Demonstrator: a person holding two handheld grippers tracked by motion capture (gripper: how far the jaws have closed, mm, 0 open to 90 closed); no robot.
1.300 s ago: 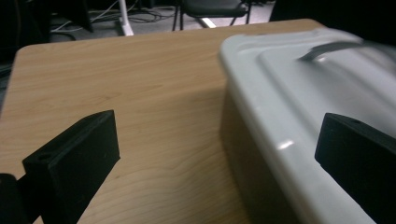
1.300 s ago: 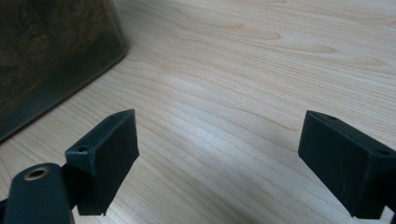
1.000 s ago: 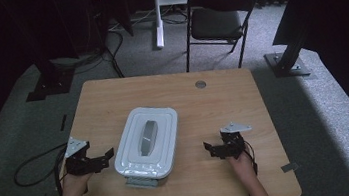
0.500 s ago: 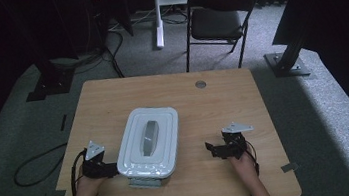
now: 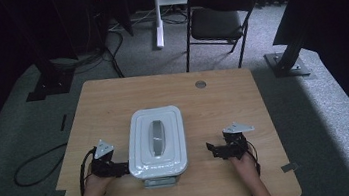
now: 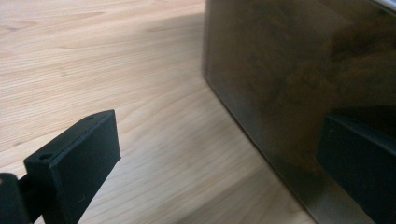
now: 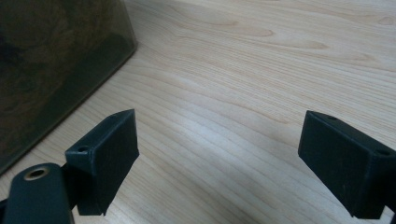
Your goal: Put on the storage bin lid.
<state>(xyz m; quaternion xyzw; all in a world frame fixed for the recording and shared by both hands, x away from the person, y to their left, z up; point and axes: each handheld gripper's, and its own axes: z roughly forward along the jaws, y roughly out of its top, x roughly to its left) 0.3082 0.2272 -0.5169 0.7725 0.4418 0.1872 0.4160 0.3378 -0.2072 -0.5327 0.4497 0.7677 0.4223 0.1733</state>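
Note:
A box with a white lid (image 5: pixel 158 139) and a grey handle (image 5: pixel 157 136) stands in the middle of the wooden table (image 5: pixel 224 107). Its dark see-through side wall (image 6: pixel 289 79) rises close before my left gripper (image 5: pixel 121 169), which is open right at the box's near-left corner. One left fingertip (image 6: pixel 74 158) hangs over bare wood, the other is beside the wall. My right gripper (image 5: pixel 214 149) is open over bare table, a short way right of the box, whose wall (image 7: pixel 51 60) shows at the left.
A round grommet hole (image 5: pixel 200 84) sits near the table's far edge. A dark folding chair (image 5: pixel 218 19) and a white stand (image 5: pixel 157 14) are beyond the table. A cable (image 5: pixel 34 165) loops on the carpet at the left.
My left gripper has moved right and slightly toward the person, from beside the table's left part up against the box's near-left corner. The right gripper has barely shifted.

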